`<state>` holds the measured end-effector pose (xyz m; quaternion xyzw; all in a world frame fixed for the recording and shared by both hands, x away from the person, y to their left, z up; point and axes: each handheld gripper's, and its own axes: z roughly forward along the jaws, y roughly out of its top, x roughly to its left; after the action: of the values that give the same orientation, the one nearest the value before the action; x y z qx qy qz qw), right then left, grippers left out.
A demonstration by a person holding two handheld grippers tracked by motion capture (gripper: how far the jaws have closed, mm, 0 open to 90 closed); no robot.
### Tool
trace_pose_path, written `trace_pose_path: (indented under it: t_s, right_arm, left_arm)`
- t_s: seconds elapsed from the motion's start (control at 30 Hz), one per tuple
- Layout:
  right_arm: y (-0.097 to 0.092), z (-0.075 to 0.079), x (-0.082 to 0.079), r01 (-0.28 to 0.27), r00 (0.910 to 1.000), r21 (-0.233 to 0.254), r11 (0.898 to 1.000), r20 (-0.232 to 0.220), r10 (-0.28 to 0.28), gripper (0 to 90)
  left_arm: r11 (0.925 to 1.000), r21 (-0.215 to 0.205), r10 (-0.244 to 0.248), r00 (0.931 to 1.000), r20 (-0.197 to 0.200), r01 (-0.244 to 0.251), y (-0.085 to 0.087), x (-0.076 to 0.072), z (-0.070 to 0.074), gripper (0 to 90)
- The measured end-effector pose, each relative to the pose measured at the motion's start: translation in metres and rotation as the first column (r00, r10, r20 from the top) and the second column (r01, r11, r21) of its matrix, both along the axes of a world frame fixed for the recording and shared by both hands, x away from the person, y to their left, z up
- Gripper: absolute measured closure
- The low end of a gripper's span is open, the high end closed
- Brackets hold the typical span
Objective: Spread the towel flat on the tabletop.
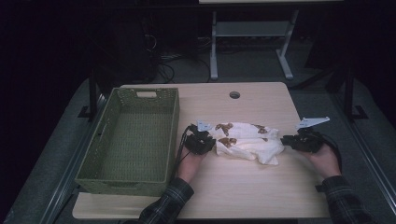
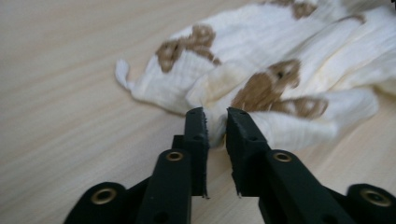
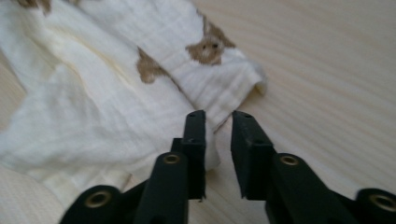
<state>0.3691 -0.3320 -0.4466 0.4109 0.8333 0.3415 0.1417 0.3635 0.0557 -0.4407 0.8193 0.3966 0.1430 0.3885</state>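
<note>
Dim high view, dark surroundings, brighter gripper views, soft focus, faint shadows

Your sleeves are a dark plaid flannel, cuffed at both wrists. Your left gripper (image 1: 201,142) and right gripper (image 1: 301,141) are matte black throughout, each topped by a grey three-cornered plate and trailing a black cable. In the gripper views, each jaw is a squared black bar with a flat pad, fastened by brass-coloured ringed screws at its joints.
</note>
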Motion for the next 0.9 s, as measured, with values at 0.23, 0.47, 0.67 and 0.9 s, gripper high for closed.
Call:
trace_pose_path:
  t_s: [0.23,0.47,0.67,0.9]
  right_arm:
    - [-0.004,0.016,-0.021,-0.024,0.9985,0.047,0.999,0.051,0.022,73.2]
    - [0.017,0.021,-0.038,-0.098,0.994,0.051,0.994,0.053,0.096,74.9]
    - [0.026,0.016,-0.05,-0.149,0.9888,0.05,0.988,0.017,0.148,74.1]
    - [0.029,0.011,-0.055,-0.166,0.9856,0.048,0.985,-0.022,0.168,72.3]
  left_arm:
    - [0.9967,-0.02,-0.078,0.9959,0.046,0.079,-0.002,-0.02,0.025,74.1]
    - [0.9795,0.022,-0.199,0.9794,-0.033,0.2,-0.017,-0.039,0.016,76.5]
    - [0.9768,0.071,-0.198,0.9781,-0.066,0.202,-0.029,-0.028,-0.005,76.7]
    - [0.9814,0.102,-0.158,0.9862,-0.048,0.163,-0.03,-0.008,-0.015,73.2]
